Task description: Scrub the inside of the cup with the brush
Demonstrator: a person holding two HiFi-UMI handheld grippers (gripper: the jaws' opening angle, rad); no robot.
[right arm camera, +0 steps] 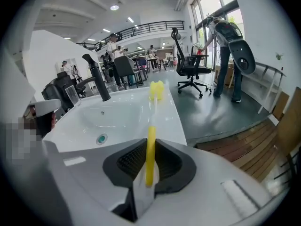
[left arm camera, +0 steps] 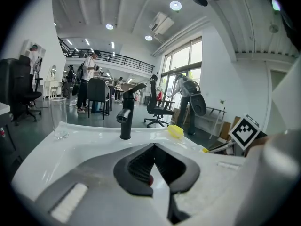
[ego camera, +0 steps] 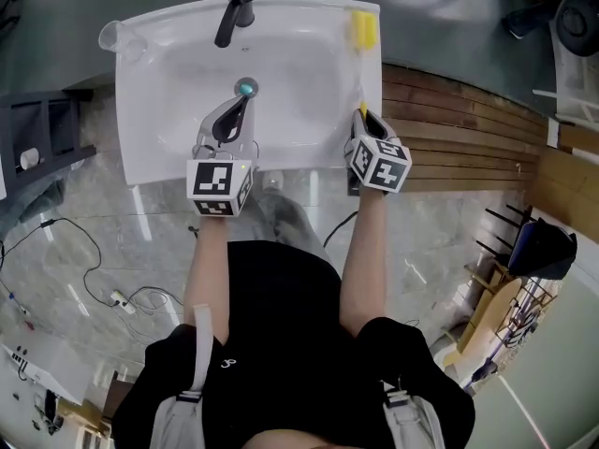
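Observation:
A clear glass cup stands upright on the far left corner of the white sink; it also shows in the left gripper view. The brush lies along the sink's right rim, yellow sponge head at the far end. My right gripper is shut on the near yellow end of its handle, which runs straight between the pads. My left gripper hovers over the basin near the drain, shut with nothing in it. The cup is well to its left.
A black faucet rises at the back of the basin, and a teal drain plug sits in the bowl. Wooden decking lies right of the sink. Cables trail on the floor at left. Office chairs and people stand far behind.

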